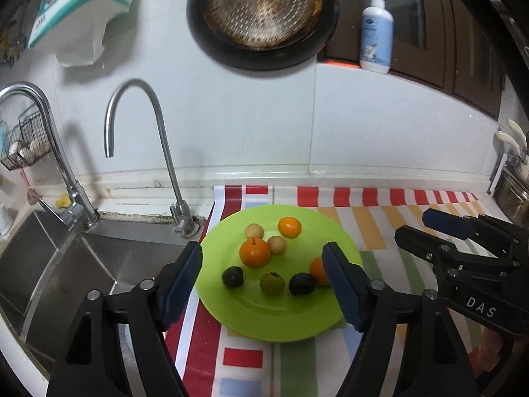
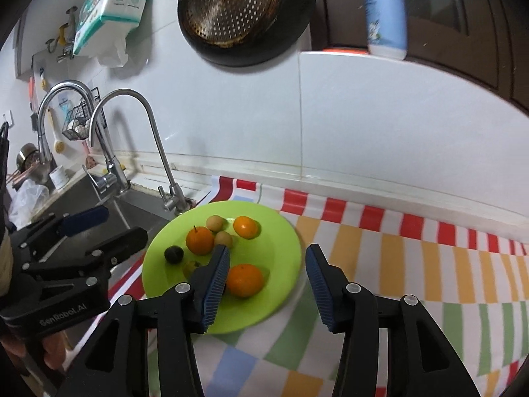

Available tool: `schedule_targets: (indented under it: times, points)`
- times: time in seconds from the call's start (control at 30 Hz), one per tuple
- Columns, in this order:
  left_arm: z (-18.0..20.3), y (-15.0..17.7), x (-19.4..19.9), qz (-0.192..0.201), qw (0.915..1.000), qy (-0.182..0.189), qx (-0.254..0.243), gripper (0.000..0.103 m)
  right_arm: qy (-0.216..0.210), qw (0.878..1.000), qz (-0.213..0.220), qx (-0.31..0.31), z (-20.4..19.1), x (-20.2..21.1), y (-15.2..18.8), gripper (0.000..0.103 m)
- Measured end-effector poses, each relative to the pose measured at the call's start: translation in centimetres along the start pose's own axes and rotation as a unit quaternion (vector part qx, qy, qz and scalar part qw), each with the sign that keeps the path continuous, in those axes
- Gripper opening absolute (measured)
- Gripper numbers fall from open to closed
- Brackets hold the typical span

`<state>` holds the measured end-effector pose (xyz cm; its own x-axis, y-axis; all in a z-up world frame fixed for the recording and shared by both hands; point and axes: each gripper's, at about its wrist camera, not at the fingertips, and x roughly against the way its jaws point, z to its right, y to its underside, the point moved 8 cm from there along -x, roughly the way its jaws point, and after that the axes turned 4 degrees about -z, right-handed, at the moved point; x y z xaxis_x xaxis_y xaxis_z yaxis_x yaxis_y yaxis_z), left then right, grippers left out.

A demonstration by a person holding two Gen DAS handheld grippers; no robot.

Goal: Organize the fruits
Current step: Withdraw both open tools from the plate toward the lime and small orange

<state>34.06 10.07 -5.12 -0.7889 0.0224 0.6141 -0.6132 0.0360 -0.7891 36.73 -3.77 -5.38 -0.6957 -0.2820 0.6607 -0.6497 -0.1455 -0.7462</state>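
Right, we hold both grippers w/ jaws apart, nothing held. The near orange (image 2: pixel 244 280) lies just ahead-left of the right gripper (image 2: pixel 267 281) — the closer one; left gripper (image 1: pixel 263 284) straddles the green plate (image 1: pixel 297 324).

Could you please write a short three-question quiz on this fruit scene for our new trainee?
1. How many fruits lie on the green plate?
2. True or false: the left gripper holds a fruit.
3. What lies left of the plate: A sink, B stove, C basket?

Key:
1. Eight, among them three oranges, such as the largest orange.
2. False; both it and the right gripper are open.
3. A.
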Motion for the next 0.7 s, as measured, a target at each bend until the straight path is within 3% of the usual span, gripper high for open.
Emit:
schedule_targets:
  times: [0.1,0.27,0.37,0.7]
  points:
    - [0.8,0.1,1.3,0.01,0.9999,-0.003,-0.003,0.082,0.004,1.0,0.004,-0.004,0.3,1.5,0.6,0.058]
    - [2.0,0.5,3.4,0.021,0.9998,-0.003,-0.003,0.09,0.016,1.0,0.016,-0.012,1.2,4.1,1.3,0.059]
    - [2.9,0.7,4.5,0.031,0.9995,-0.001,-0.009,0.094,0.026,0.999,0.026,-0.018,1.8,5.7,1.8,0.069]
    - [6.5,1.1,7.5,0.062,0.9973,0.013,-0.038,0.103,0.064,0.996,0.044,-0.031,4.1,10.1,4.0,0.076]
